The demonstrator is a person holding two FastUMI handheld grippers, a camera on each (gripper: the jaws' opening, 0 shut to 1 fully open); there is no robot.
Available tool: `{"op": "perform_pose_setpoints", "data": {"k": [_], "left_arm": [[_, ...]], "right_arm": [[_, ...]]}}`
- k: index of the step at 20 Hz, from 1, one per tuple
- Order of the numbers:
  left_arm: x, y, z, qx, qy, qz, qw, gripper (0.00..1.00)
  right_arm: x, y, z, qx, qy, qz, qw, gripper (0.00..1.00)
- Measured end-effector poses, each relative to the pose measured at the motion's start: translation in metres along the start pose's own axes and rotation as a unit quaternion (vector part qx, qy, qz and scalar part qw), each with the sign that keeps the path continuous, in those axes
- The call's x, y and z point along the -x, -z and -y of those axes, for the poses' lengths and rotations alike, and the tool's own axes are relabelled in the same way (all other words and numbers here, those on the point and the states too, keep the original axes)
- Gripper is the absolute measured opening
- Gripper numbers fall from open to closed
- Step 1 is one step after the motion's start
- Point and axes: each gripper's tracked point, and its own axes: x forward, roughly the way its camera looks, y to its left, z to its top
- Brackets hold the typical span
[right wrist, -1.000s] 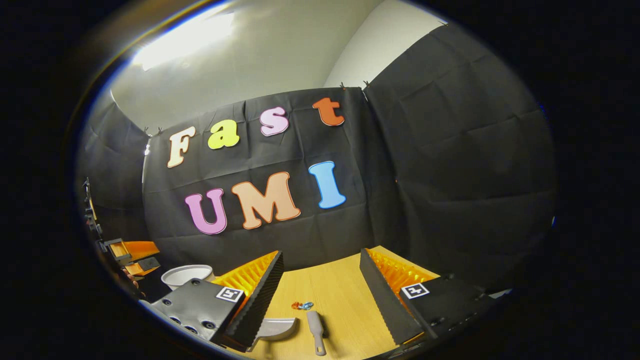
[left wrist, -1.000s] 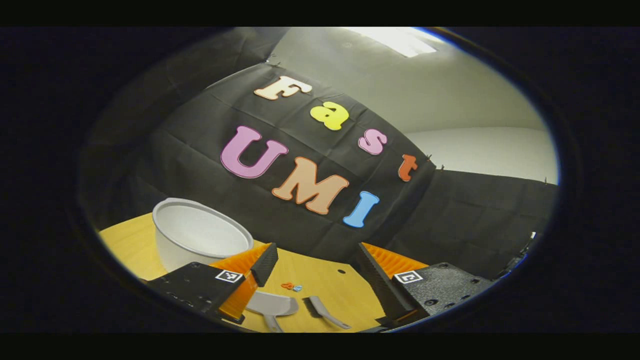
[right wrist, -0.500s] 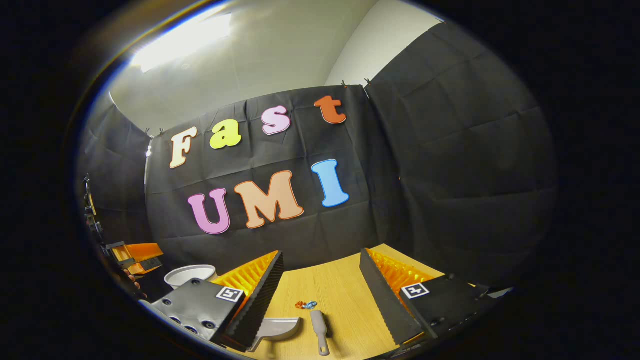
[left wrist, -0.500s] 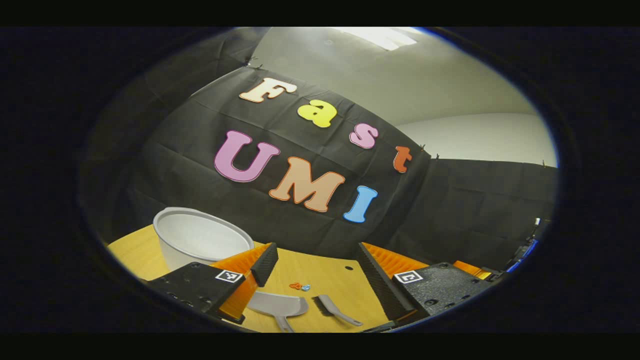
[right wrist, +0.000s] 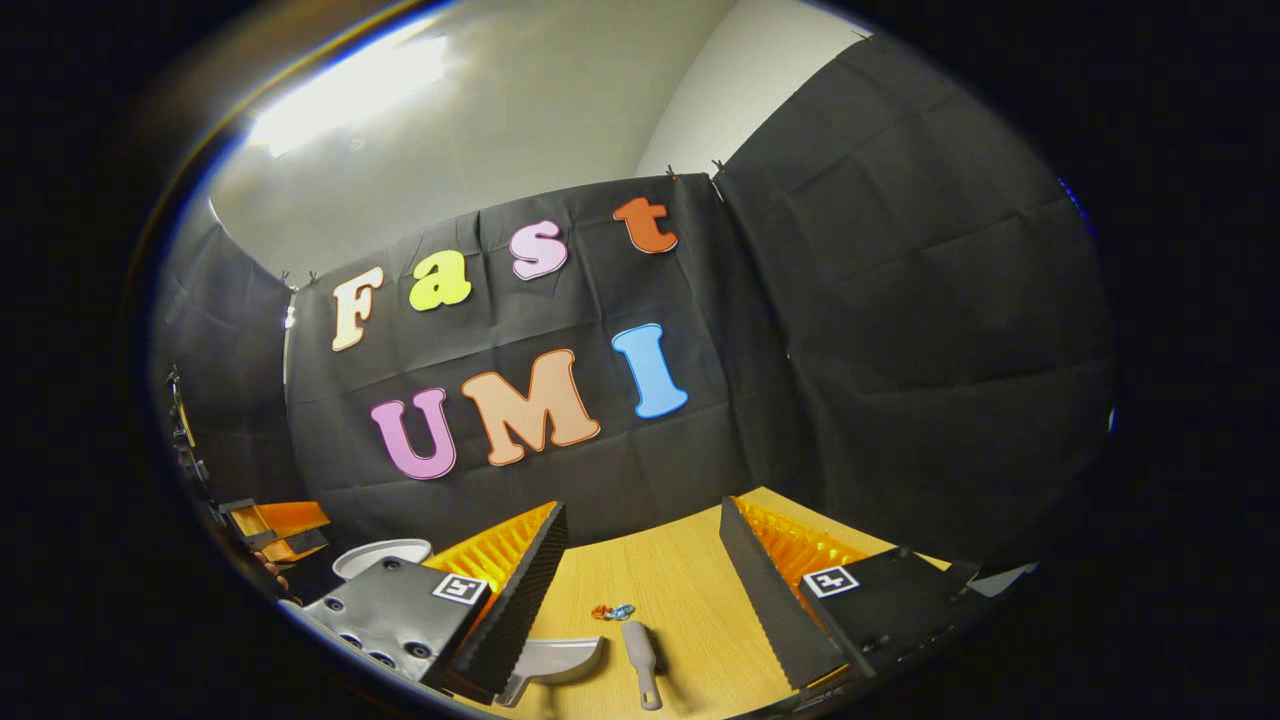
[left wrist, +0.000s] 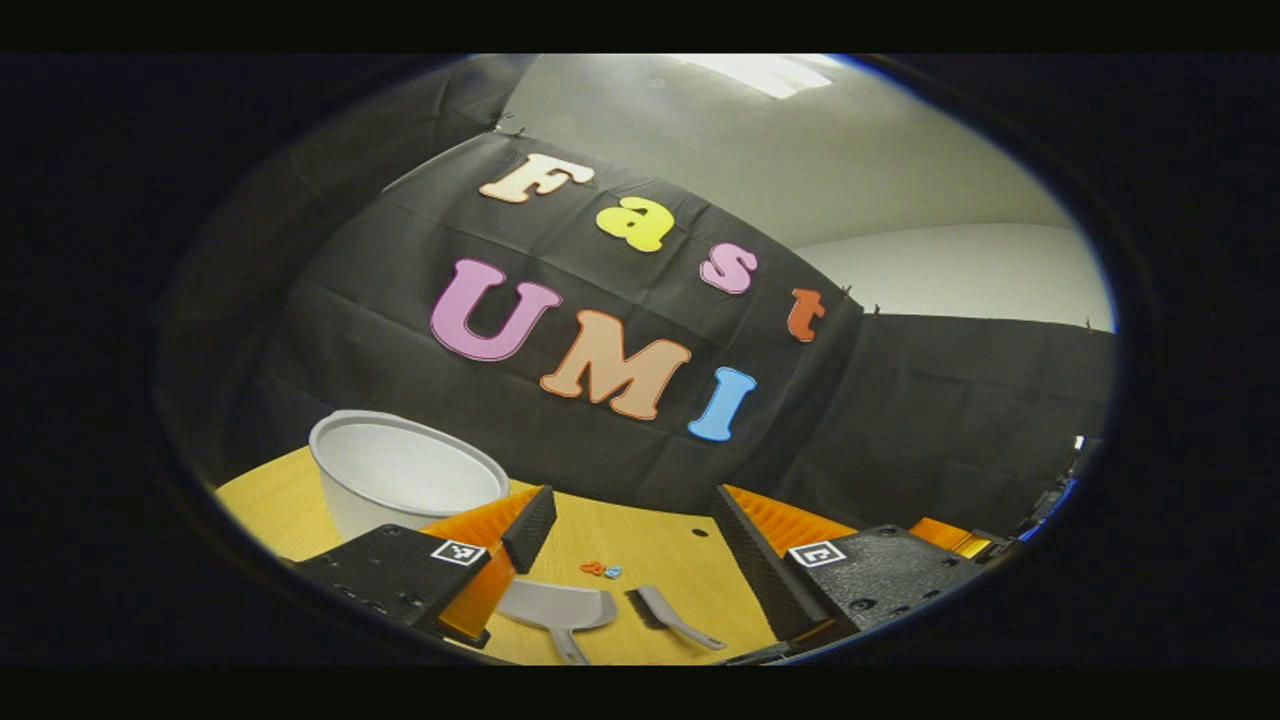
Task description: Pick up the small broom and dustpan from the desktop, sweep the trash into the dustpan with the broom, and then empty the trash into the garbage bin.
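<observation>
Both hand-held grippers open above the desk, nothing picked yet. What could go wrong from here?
1. The dustpan and small broom lie close side by side; the left hand-held gripper or right hand-held gripper reaching for one may nudge the other.
2. The trash, small bits just beyond the broom head, could scatter if bumped.
3. The garbage bin stands beside the left finger; a swing could knock it.

Showing on the wooden desktop [left wrist: 650, 545]: one grey dustpan [left wrist: 560, 606], one small grey broom [left wrist: 665, 615], one white garbage bin [left wrist: 400, 475], two small trash bits [left wrist: 601, 570], one orange, one blue. Two grippers showing: left gripper [left wrist: 630, 545], right gripper [right wrist: 640, 570].
</observation>
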Motion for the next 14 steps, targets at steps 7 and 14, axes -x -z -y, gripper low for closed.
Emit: {"op": "perform_pose_setpoints", "data": {"k": [7, 14], "left_arm": [[0.007, 0.001, 0.000, 0.001, -0.002, -0.001, 1.000, 0.94], [0.010, 0.003, 0.000, -0.001, 0.001, -0.008, 1.000, 0.94]], "right_arm": [[0.006, 0.003, -0.002, 0.001, 0.000, -0.004, 1.000, 0.98], [0.007, 0.008, -0.010, 0.006, -0.008, -0.016, 1.000, 0.98]]}}
